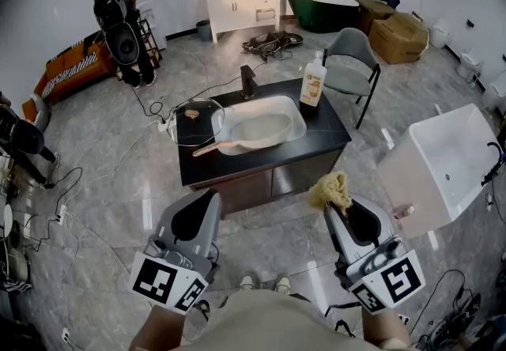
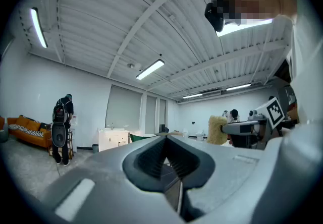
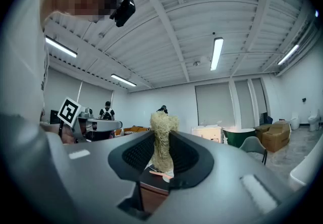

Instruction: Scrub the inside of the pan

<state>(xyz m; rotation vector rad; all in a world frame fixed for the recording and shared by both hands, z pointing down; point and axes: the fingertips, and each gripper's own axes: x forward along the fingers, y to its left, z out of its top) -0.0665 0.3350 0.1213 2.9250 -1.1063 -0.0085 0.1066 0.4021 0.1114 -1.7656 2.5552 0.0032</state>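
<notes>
Field notes, from the near side of the room.

- Black counter [image 1: 332, 132] stands far ahead, well apart from both grippers, with a white sink [image 1: 294, 114] set into it.
- The pan [image 1: 229, 145] lies at the sink's left end, wooden handle pointing left. A glass lid [image 1: 196, 122] sits just beside it.
- Left gripper [image 1: 207, 203]: jaws together, nothing between them.
- Right gripper [image 1: 332, 211]: jaws clamped on a straw-coloured fibrous scrubber [image 1: 330, 191].

Judgement: the tool is in hand and scrubbing has not begun. Left to do: approach the counter, reach the pan, scrub inside it.
</notes>
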